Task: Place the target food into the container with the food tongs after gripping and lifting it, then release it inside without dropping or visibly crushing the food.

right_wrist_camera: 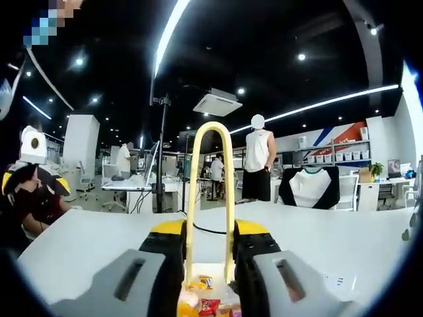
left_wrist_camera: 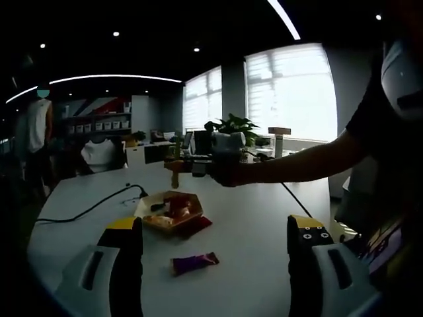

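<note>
Right tool (right_wrist_camera: 208, 264) is pinching the yellow food tongs (right_wrist_camera: 210, 191) at centre frame, poised over the snack tray (right_wrist_camera: 205, 305) at bottom centre. In the left gripper view, that hexagonal tray (left_wrist_camera: 173, 212) sits mid-frame on the white surface (left_wrist_camera: 264, 231), with a purple wrapped snack (left_wrist_camera: 194, 262) below it. Left tool (left_wrist_camera: 215, 247) is spread, holding nothing. I see no food lifted yet; pick and drop both remain.

In the right gripper view the tongs (right_wrist_camera: 210, 198) run down between the fingers (right_wrist_camera: 168, 254), which hide their tips. The container (right_wrist_camera: 208, 305) below them is cut off by the picture's bottom edge. In the left gripper view the food in the container (left_wrist_camera: 173, 212) is too small to tell apart, and the wrapper (left_wrist_camera: 195, 262) on the bench (left_wrist_camera: 251, 231) beside it is unreadable.
</note>
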`<state>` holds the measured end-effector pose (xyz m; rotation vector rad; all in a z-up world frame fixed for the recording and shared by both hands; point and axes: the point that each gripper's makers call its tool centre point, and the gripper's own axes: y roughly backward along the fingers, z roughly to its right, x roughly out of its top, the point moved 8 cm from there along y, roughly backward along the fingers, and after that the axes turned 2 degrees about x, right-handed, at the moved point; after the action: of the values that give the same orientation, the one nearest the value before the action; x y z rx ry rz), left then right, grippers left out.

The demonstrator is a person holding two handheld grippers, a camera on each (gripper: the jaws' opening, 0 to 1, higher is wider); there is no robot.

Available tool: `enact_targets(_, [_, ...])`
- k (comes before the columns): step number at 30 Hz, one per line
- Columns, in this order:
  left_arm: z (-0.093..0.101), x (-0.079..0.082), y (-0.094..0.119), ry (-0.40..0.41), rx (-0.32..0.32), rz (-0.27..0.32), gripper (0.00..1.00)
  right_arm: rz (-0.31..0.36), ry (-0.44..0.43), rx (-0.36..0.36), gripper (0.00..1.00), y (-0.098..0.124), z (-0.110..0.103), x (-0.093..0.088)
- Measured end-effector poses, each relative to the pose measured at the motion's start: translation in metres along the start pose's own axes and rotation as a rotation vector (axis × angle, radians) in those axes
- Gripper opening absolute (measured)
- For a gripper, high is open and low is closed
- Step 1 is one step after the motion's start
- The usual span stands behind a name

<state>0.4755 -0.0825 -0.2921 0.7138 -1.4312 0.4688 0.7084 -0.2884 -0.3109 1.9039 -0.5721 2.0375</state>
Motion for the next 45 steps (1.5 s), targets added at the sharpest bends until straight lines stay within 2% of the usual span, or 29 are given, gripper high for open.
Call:
enact_targets(7, [0.002, -0.003, 0.000, 0.007, -0.007, -0.005, 0.96, -0.001, 0.016, 0.019, 0.24, 0.022, -0.022, 0.000])
enact_targets(17, [0.003, -0.001, 0.000, 0.002, -0.012, 0.001, 0.96, -0.017, 0.029, 0.141, 0.24, 0.023, -0.064, -0.014])
enact_targets(20, [0.003, -0.002, 0.001, 0.001, -0.009, -0.003, 0.96, -0.052, 0.057, 0.159, 0.24, 0.024, -0.076, -0.025])
enact_targets(29, [0.002, -0.002, 0.000, 0.004, -0.009, -0.008, 0.96, -0.100, 0.098, 0.182, 0.24, 0.024, -0.088, -0.043])
enact_targets(32, [0.001, -0.001, 0.000, 0.007, -0.007, -0.003, 0.96, -0.149, 0.139, 0.189, 0.24, 0.021, -0.089, -0.053])
enact_targets(38, [-0.001, -0.001, 0.001, 0.003, -0.005, -0.012, 0.96, -0.165, 0.140, 0.190, 0.24, 0.012, -0.088, -0.061])
enact_targets(41, [-0.002, -0.001, 0.002, 0.003, -0.002, -0.012, 0.96, -0.158, 0.137, 0.195, 0.24, 0.008, -0.094, -0.063])
enact_targets(45, [-0.003, -0.002, 0.002, 0.009, 0.002, -0.006, 0.96, -0.170, 0.168, 0.167, 0.24, 0.001, -0.104, -0.068])
